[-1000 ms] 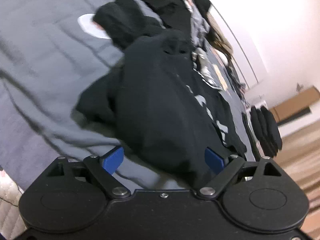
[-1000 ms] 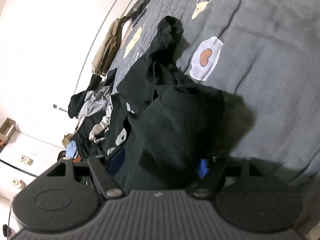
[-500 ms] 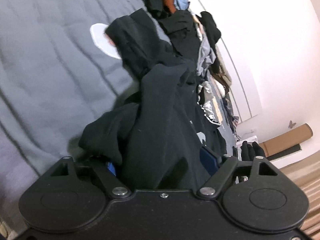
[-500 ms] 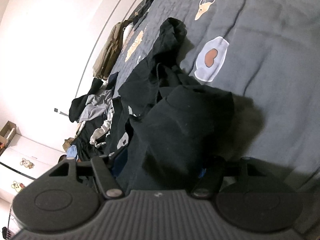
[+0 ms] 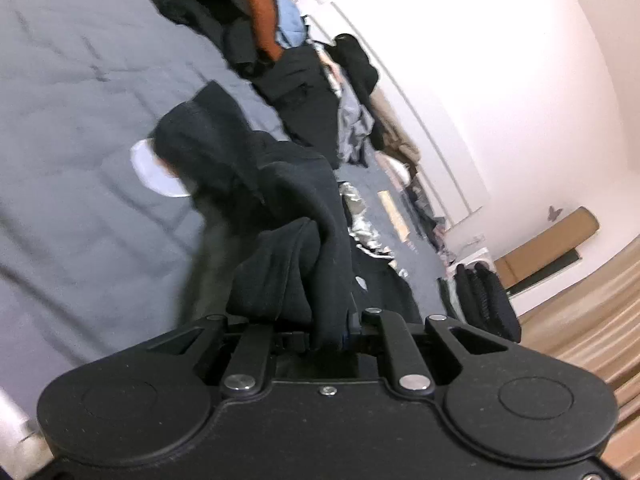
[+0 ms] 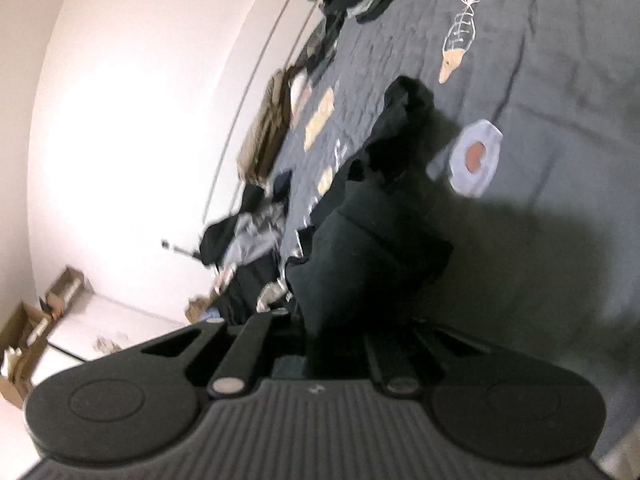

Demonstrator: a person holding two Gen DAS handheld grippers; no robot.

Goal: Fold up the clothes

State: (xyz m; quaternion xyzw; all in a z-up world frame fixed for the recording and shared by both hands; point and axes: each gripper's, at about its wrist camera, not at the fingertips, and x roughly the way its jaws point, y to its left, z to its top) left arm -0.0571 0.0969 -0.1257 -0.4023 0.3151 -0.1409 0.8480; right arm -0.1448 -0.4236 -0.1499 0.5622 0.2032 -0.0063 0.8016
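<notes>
A black garment (image 5: 280, 200) lies bunched on the grey bedspread (image 5: 80, 120). One end of it is drawn up into my left gripper (image 5: 328, 332), whose jaws are closing, with the cloth pinched between them. In the right wrist view the same black garment (image 6: 372, 248) rises from the bedspread (image 6: 560, 80) into my right gripper (image 6: 336, 344), which is shut on a fold of it. The cloth hides the pads of both grippers. A loose end of the garment (image 6: 404, 96) trails off across the bed.
A heap of mixed clothes (image 5: 280, 40) lies along the far side of the bed by the white wall. A stack of folded black items (image 5: 484, 300) sits at the bed's edge above the wooden floor (image 5: 580, 320). More clothes (image 6: 248, 232) and cardboard boxes (image 6: 24, 328) are at the left.
Both grippers have shut on the black garment, from wide open a second ago. Both have risen and lifted its near edge off the bedspread, so the cloth now bunches up.
</notes>
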